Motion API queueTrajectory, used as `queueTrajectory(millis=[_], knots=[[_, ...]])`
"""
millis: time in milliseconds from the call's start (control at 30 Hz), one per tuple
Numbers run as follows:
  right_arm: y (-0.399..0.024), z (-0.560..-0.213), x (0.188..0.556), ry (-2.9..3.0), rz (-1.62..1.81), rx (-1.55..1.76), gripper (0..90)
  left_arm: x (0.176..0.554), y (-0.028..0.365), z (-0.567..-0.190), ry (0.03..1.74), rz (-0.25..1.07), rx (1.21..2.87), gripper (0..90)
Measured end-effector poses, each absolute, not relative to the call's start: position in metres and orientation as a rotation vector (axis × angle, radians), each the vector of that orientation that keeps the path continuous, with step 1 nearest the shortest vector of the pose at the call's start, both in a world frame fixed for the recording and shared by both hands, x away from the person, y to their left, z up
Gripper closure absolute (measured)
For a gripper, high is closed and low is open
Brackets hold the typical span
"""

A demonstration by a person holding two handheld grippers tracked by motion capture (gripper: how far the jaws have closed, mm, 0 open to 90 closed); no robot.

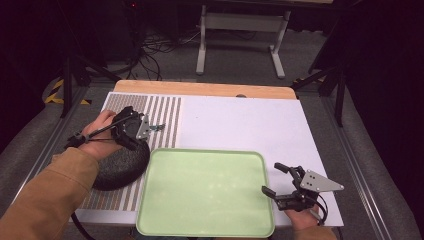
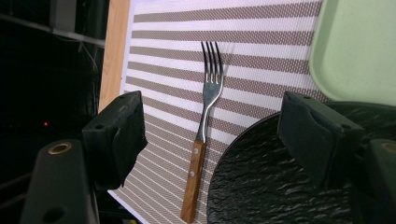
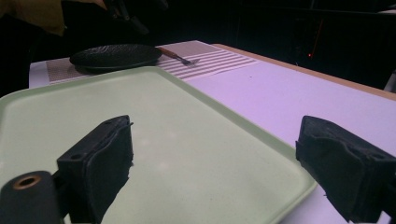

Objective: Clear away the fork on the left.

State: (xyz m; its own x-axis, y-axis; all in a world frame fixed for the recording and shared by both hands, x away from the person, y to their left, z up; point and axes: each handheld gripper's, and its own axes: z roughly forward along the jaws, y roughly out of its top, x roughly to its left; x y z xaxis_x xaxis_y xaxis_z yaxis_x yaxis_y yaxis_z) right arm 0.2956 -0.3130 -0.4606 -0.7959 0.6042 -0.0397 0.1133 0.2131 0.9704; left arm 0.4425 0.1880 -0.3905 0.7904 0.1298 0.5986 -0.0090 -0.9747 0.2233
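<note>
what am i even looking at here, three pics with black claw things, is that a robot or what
No robot here: a person holds a hand-operated two-jaw gripper in each hand. The high view looks down on the table from above; the other two come from cameras riding on each gripper, looking along its black jaws.

The left gripper hovers, jaws open, over a striped placemat. Its own camera shows a fork with a wooden handle lying on that mat, beside a black plate.

The right gripper is also open, at the right edge of an empty pale green tray. Its view looks across the tray toward the plate and fork.

Nothing is held by either gripper.
</note>
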Motion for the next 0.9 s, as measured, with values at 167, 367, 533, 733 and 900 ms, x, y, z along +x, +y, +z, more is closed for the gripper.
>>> queueTrajectory(millis=[167,367,533,733,900], knots=[[-0.314,-0.461,0.293,2.088,1.588,0.67,11.5,0.452,0.186,-0.393,0.072,0.911,2.836,26.8],[-0.318,-0.461,0.289,2.081,1.573,0.695,11.5,0.467,0.185,-0.401,0.047,0.873,2.919,29.4],[-0.322,-0.46,0.285,2.071,1.567,0.702,11.5,0.479,0.185,-0.404,0.012,0.863,2.968,31.7],[-0.325,-0.461,0.281,2.066,1.562,0.711,11.4,0.491,0.191,-0.404,-0.048,0.83,3.015,34.1],[-0.325,-0.46,0.28,2.071,1.555,0.712,11.5,0.499,0.196,-0.406,-0.051,0.816,3.023,35.5]])
